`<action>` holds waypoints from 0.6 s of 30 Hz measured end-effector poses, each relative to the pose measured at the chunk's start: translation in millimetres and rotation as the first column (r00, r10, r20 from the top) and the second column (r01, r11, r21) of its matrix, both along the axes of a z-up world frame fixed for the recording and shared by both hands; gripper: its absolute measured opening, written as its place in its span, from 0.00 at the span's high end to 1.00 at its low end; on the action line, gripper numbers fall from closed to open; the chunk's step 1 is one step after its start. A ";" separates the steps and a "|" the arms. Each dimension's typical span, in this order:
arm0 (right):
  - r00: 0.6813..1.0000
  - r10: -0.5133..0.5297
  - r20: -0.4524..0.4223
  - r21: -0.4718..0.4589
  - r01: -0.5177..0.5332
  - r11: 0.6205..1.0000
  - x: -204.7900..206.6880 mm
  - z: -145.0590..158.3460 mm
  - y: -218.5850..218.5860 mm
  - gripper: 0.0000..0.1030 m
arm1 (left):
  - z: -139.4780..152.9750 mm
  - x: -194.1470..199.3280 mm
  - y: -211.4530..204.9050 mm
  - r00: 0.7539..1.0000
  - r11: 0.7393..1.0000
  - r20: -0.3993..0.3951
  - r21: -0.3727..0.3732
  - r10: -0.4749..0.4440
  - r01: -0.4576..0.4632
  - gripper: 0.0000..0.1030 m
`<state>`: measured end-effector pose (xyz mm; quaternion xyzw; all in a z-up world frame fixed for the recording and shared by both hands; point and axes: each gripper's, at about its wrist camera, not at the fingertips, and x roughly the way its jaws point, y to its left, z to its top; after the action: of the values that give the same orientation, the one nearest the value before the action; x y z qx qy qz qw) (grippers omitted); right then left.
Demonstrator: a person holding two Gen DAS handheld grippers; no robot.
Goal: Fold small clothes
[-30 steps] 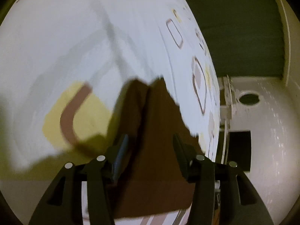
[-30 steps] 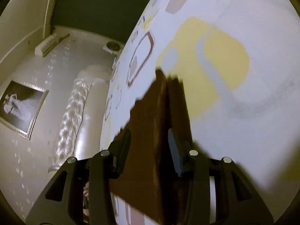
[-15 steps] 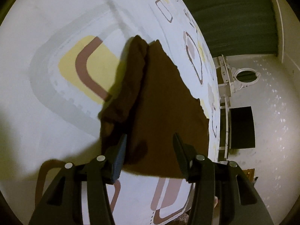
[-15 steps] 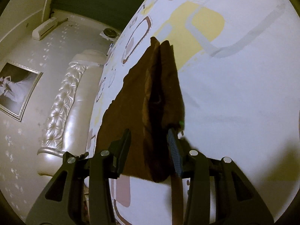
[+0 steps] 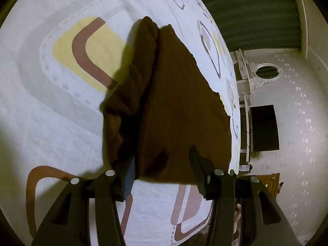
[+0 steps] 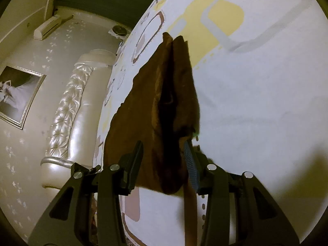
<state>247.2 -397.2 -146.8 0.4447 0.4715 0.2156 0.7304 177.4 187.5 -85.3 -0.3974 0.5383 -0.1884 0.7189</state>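
Observation:
A brown cloth (image 5: 180, 102) lies on the patterned bed sheet (image 5: 51, 123), one side folded over into a thick flap. My left gripper (image 5: 162, 155) stands open at the cloth's near edge; the flap drapes over the tip of its left finger, and the right finger rests on the flat part. In the right wrist view the same cloth (image 6: 143, 106) fills the gap of my right gripper (image 6: 164, 143), also open, with the folded flap against its right blue pad (image 6: 189, 162). Neither pair of pads squeezes the fabric.
The bed sheet (image 6: 256, 102) stretches wide beyond the cloth. A tufted headboard (image 6: 67, 112), a framed picture (image 6: 18, 96) and an air conditioner (image 6: 48, 27) are on that side. A green curtain (image 5: 256, 14), a round mirror (image 5: 266, 74) and a dark screen (image 5: 264, 129) stand past the bed's edge.
Both grippers have drawn back from the cloth: its near edge, once under the cameras, now sits at the fingertips, and far more of it shows. The jaw widths look unchanged.

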 end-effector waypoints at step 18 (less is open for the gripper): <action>0.989 0.128 0.079 -0.122 -0.117 0.986 4.6 29.4 33.6 0.96 | 13.6 -19.2 -7.2 0.997 0.997 0.082 0.074 0.004 -0.010 0.92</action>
<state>251.8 -363.6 -117.4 0.3617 0.4778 0.2512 0.7601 158.2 180.3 -71.7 -0.3640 0.5137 -0.1818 0.7553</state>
